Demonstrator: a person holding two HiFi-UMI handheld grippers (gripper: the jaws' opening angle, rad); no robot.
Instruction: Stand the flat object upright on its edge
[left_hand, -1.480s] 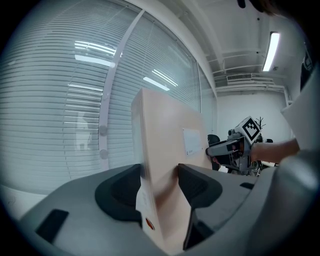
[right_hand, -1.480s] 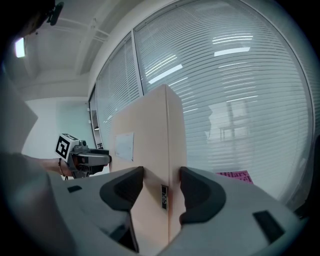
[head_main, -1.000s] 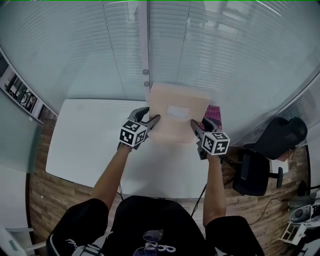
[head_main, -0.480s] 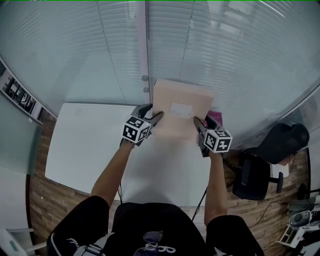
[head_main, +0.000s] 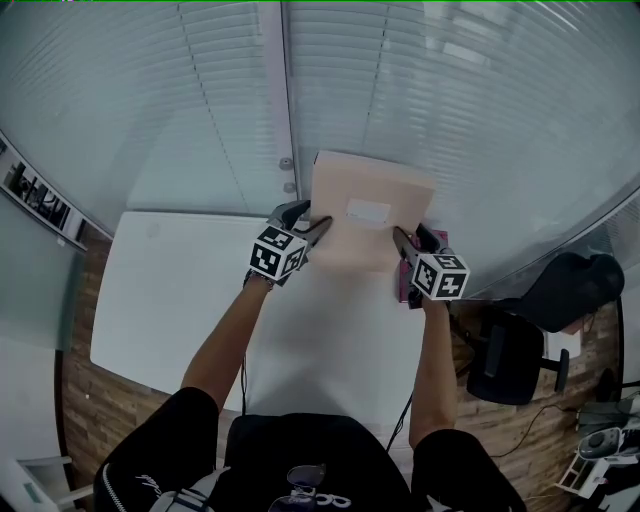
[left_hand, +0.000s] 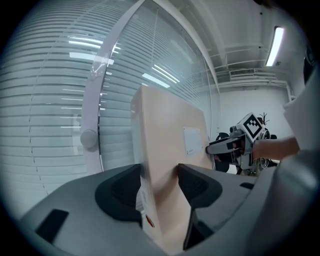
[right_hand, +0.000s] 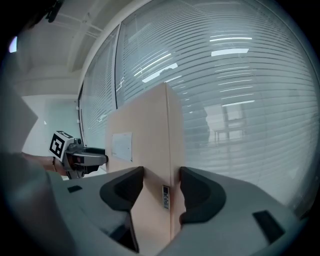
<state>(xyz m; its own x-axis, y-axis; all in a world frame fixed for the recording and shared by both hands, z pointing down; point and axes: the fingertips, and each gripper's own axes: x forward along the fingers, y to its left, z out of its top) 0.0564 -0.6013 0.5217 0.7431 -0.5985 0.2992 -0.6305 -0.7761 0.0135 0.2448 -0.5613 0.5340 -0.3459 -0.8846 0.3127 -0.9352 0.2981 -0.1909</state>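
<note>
From the head view, the flat box (head_main: 372, 222) stands up tall at the far side of the white worktop (head_main: 170, 290), close to the glass wall (head_main: 450, 110) with its blinds. The box leans back a little toward the glass. From here I cannot tell if its bottom edge sits on the worktop. The left tongs (head_main: 318, 225) pinch the left edge of the box and the right tongs (head_main: 400, 238) pinch the right edge. A white label (head_main: 367, 211) is on the front of the box.

Only the head view shows the pink thing (head_main: 403, 285) lying just under the right tongs, and the black chair (head_main: 530, 330) off to the right, beside the worktop.

The left gripper view shows what the head view does not. The two grey jaws press on both faces of the box, with the thin edge of the box between them. It also shows a round knob (left_hand: 89, 138) on the frame of the glass wall, and the other tongs far across the box.

The right gripper view shows the same tight pinch on the other edge. Only there can you see a small sticker (right_hand: 165, 196) on the thin side of the box.

The box is closed, so what is inside cannot be seen.
</note>
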